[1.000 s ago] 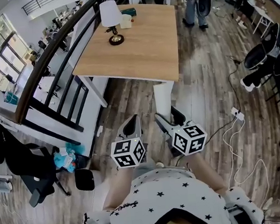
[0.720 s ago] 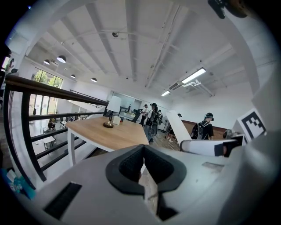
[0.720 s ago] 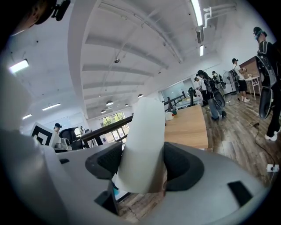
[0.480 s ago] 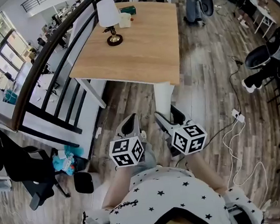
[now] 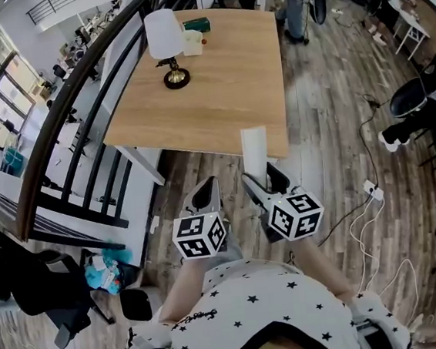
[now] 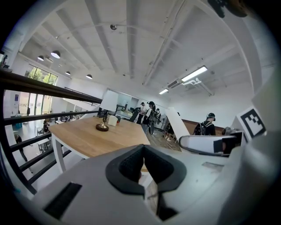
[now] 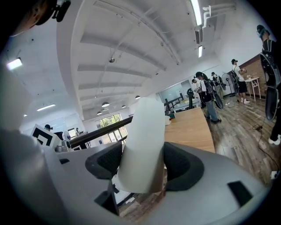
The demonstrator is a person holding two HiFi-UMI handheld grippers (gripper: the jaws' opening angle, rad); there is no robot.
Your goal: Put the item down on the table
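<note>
A tall white cylinder stands upright between the jaws of my right gripper, which is shut on it. In the right gripper view the white cylinder fills the gap between the dark pads of the right gripper. It hangs over the wooden floor, just short of the near edge of the light wooden table. My left gripper sits beside it, shut with nothing held; in its own view the left gripper shows pads pressed together.
A lamp with a white shade, a white cup and a green item stand at the table's far left end. A dark railing runs along the left. People stand beyond the table. Cables lie on the floor at right.
The table has come closer and lower in the head view, its near edge now just ahead of the cylinder. Both grippers keep the same pose and grip.
</note>
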